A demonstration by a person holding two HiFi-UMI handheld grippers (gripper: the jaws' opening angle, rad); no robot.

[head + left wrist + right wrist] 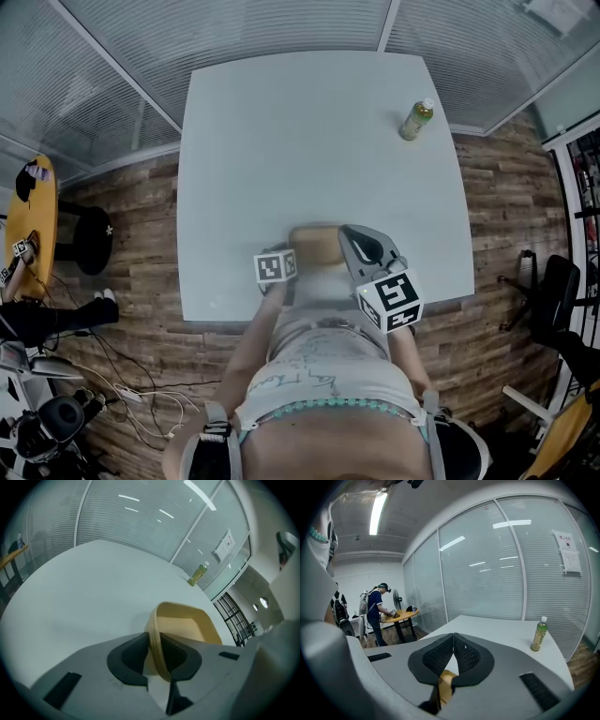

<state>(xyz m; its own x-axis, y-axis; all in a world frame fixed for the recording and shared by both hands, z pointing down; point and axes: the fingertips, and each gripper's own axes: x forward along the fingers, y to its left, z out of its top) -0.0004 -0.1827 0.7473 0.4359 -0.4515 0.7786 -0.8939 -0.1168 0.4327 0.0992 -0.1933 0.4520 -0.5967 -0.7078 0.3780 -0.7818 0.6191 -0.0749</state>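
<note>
The tub [185, 627] is pale tan, on a plain white tabletop [281, 141]. Near its far right corner, the bottle [417, 120] is green with a white cap. The left gripper [157, 645] and right gripper [453, 649] are grey, lined black.

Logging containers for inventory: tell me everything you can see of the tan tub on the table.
The tan tub is an open-topped container, rectangular with rounded corners, pale yellowish and apparently plastic, with a thin rim. What shows of its inside is empty. It sits near the front edge of the white table, just before the person. The left hand-held gripper clamps its near wall, one jaw inside and one outside. The right hand-held gripper, jaws together, is over its right end; whether it touches cannot be told.
</note>
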